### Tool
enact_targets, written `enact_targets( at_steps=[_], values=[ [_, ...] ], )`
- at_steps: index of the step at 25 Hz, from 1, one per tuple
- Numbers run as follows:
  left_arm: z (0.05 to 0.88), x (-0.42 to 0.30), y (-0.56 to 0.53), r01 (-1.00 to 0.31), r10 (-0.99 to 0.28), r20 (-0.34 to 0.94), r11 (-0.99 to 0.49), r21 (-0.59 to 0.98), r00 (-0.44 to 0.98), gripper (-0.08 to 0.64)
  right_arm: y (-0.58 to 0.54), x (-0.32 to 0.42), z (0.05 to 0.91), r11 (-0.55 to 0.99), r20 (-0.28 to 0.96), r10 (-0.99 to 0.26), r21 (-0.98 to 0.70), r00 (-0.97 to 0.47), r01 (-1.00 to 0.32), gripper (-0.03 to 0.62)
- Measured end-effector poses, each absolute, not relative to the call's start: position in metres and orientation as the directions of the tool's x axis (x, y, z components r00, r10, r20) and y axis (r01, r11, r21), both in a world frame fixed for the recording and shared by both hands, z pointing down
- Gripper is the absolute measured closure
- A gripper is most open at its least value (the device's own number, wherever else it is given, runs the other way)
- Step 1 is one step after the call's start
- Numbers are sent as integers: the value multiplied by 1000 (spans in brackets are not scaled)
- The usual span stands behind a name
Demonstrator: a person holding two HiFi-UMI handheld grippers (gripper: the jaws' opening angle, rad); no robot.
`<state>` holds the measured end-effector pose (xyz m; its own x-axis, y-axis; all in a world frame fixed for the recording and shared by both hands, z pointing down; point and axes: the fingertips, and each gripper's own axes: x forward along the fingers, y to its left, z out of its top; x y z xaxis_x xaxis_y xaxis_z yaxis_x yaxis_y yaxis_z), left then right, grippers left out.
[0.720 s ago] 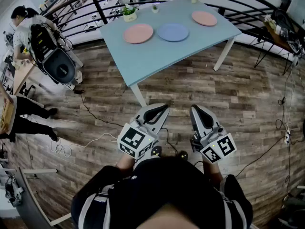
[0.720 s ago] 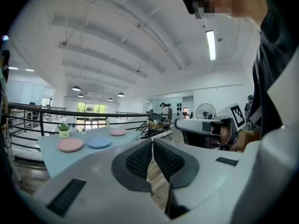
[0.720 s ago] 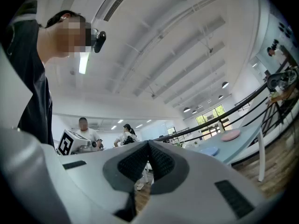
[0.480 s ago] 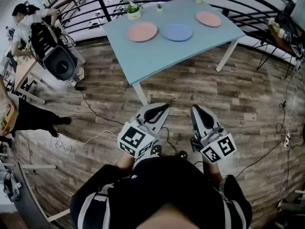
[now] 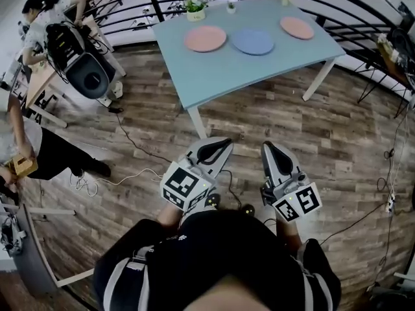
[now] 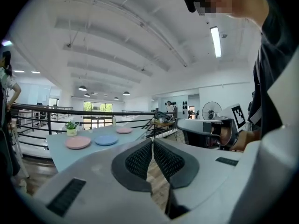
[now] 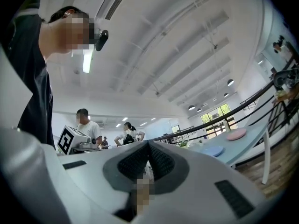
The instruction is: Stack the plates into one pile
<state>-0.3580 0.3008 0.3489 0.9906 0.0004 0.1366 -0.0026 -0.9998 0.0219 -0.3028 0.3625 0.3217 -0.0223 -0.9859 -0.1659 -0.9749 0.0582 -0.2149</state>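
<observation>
- The left claw [image 6: 153, 141] has its jaws closed tip to tip, with nothing between them.
- The right claw [image 7: 148, 146] also has its jaws together and is empty.
- Three plates lie flat and apart in a row on the light-blue counter [image 5: 259, 76]: the left pink plate [image 5: 205, 38], the blue plate [image 5: 253, 41] in the middle, and the right pink plate [image 5: 297, 27] nearest the back edge. None is stacked.
- The counter stands well ahead of both claws, across open wood floor [image 5: 337, 128], and the plates sit on its far half. Neither claw is within reach of them.
- The left claw is on the left pink plate's side and the right claw on the right pink plate's side. The plates are round, so they have no long axis to align with.
- Both claws are held close to the body, side by side, pointing forward at about level.
- Judgement: stacking has not begun. The person must first approach the counter and open the jaws.
</observation>
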Motion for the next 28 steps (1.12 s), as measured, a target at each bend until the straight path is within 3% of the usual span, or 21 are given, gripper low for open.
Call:
enact_targets(
  at_steps=[13, 28],
  values=[
    [352, -343, 319, -42, -33, 167, -998, 53, 985, 537, 383, -280, 330, 60, -144, -989, -250, -24, -966, 590],
    [360, -302, 372, -43, -32, 222, -998, 45, 975, 535, 443, -230, 345, 13, -118, -993, -280, 21, -960, 535]
  ],
)
